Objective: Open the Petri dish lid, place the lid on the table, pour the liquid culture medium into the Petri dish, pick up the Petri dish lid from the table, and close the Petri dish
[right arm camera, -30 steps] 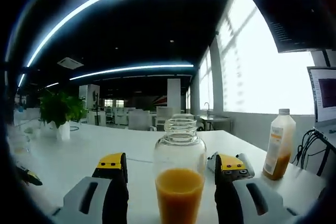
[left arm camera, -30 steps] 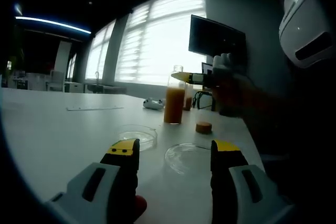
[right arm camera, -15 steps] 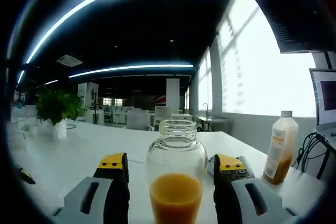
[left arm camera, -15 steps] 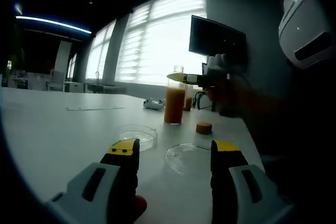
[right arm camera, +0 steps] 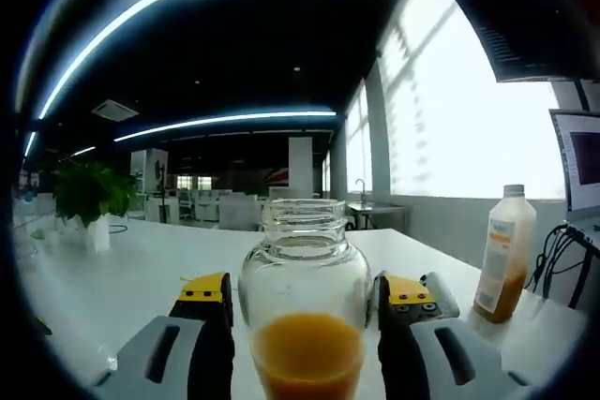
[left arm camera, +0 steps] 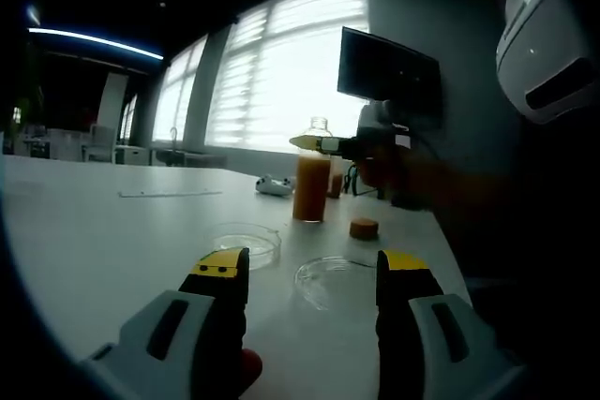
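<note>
Reading across from left to right, with each line tied to what the frames show:

Petri dish (left arm camera: 246, 243): sits on the white table (left arm camera: 84, 231), lidless, just ahead of the left gripper's left jaw.

Petri dish lid (left arm camera: 335, 280): lies flat on the table to the right of the dish and nearer the camera, between the left gripper's jaw tips as seen from behind them, apart from the dish.

Left gripper (left arm camera: 304, 274): jaws spread wide with nothing between them; it hovers low over the table, behind the lid.

Glass bottle (right arm camera: 306, 316): uncapped, part full of orange culture medium, upright, well beyond the dish in the left gripper view; a brown cap (left arm camera: 364, 228) rests on the table to its right.

Right gripper (right arm camera: 305, 295): its jaws bracket the bottle's shoulder on both sides, seemingly touching the glass; I cannot tell whether they have clamped. In the left gripper view its yellow tip is at the bottle's neck.

Plastic bottle (right arm camera: 499, 254): stands farther right in the right gripper view, near some cables; not part of the job.

Stage: my judgement is that the lid is off and set down and the pour has not begun.

Risk, grip: the jaws meet curved, smooth glass high on the bottle; a loose hold could let it slip or swing when lifted.

Risk, pour: the mouth is wide and the dish is shallow, so a fast tilt could flood over the rim onto the table.

Risk, lid: it lies close to the dish, so drips could land on it.
</note>
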